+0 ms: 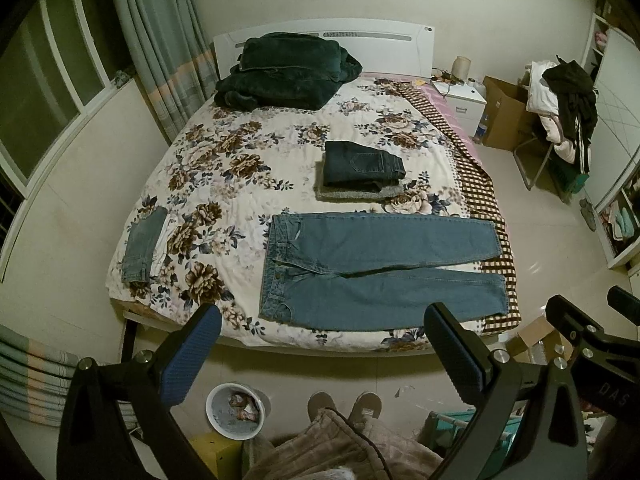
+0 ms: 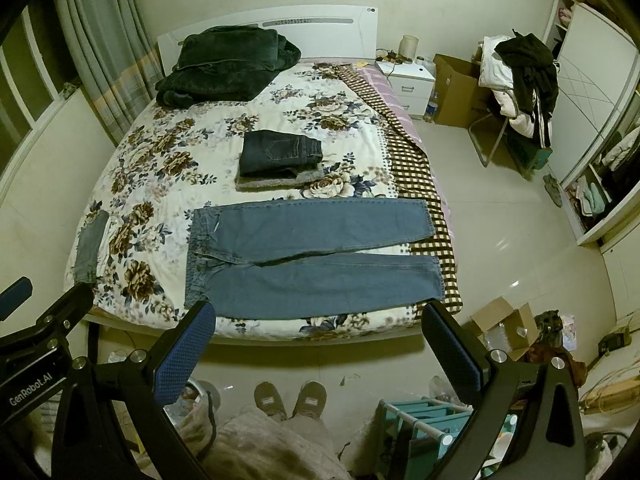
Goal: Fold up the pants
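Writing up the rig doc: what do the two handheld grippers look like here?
Both match: black frames with silver bolts, two fingers lined with blue textured pads. Left gripper and right gripper look identical. Left's body reads "GenRobot.AI" in the right wrist view. The person wears a beige plush robe and grey slippers.

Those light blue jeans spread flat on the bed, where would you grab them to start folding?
Probably the near leg's long edge on the light blue jeans, approached from the bed's foot. The legs lie side by side, so both open grippers, left and right, could lift it over.
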`<state>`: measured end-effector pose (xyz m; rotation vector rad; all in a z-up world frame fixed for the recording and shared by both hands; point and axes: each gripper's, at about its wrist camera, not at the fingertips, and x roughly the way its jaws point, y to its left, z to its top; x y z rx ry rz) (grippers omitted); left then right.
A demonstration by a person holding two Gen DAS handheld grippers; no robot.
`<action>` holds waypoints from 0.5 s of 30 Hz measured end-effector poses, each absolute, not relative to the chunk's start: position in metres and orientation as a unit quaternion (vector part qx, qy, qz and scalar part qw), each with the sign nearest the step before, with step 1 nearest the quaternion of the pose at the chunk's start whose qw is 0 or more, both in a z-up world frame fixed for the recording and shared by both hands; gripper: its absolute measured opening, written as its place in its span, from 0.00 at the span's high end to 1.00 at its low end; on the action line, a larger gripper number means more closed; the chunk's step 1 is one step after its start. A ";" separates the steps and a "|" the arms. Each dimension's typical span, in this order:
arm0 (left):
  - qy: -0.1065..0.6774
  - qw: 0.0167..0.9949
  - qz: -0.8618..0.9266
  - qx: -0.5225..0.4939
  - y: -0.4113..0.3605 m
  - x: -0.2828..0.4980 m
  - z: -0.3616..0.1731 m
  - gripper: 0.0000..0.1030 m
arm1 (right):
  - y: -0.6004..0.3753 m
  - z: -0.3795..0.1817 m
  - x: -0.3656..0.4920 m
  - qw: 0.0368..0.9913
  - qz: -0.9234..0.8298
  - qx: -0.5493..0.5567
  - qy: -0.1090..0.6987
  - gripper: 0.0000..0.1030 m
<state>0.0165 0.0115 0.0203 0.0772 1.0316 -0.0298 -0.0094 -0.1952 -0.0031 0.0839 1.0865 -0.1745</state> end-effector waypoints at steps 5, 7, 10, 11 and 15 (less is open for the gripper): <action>0.493 0.869 -0.015 0.035 0.012 0.016 0.020 0.00 | -0.197 -0.002 -0.009 0.852 -0.083 0.040 0.515 0.00; 0.493 0.869 -0.014 0.035 0.010 0.014 0.019 0.00 | -0.196 -0.002 -0.009 0.852 -0.083 0.039 0.515 0.00; 0.492 0.870 -0.015 0.034 0.011 0.015 0.020 0.00 | -0.197 -0.002 -0.009 0.852 -0.082 0.040 0.515 0.00; 0.491 0.870 -0.014 0.035 0.010 0.016 0.024 0.00 | -0.197 -0.003 -0.010 0.852 -0.082 0.040 0.515 0.00; 0.489 0.871 -0.012 0.035 0.009 0.019 0.033 0.00 | -0.177 0.011 -0.002 0.854 -0.081 0.041 0.512 0.00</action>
